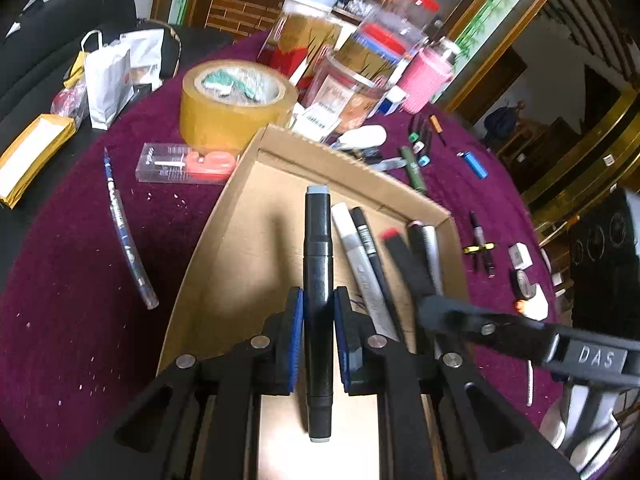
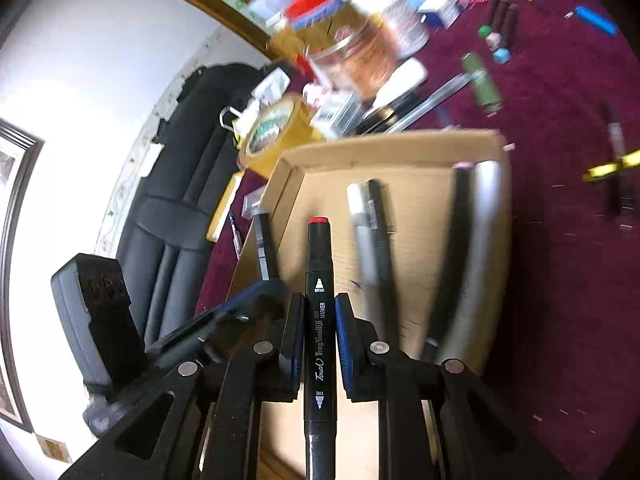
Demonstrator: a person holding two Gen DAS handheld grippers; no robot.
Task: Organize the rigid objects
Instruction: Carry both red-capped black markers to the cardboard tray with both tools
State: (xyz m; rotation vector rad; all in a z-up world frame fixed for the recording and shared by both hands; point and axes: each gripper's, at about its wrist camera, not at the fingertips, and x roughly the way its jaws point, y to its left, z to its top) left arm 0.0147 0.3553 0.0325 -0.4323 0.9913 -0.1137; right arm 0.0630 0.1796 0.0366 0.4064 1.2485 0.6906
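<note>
Left claw (image 1: pixel 319 312) pinches a black marker with grey end caps (image 1: pixel 318 264) between its blue pads; the marker runs straight ahead along the fingers, its far cap out in front of the claw, over the open cardboard box (image 1: pixel 352 160). Right claw (image 2: pixel 319 320) pinches a black marker with a red cap (image 2: pixel 319 280), lettering "Touch" legible on the barrel, also pointing forward over the box (image 2: pixel 400 148). In the left wrist view the right claw (image 1: pixel 430 312) enters from the right, its red-capped marker (image 1: pixel 404 256) angled over the box's right half. Ahead and right of the left claw, lying on the box floor: a silver pen (image 1: pixel 356 260) and a black pen (image 1: pixel 370 248) side by side, then two more pens against the right wall, details blurred. Beyond the box, ahead-left of the left claw, a roll of tan tape (image 1: pixel 236 100) stands on the purple surface (image 1: pixel 80 260). Left of the box lie a blue pen (image 1: pixel 124 228) and a clear case with red contents (image 1: pixel 186 162). Right of the box, more pens and a blue lighter (image 1: pixel 474 164) are scattered well apart. Jars and a pink cup (image 1: pixel 426 80) are crowded at the far side.
</note>
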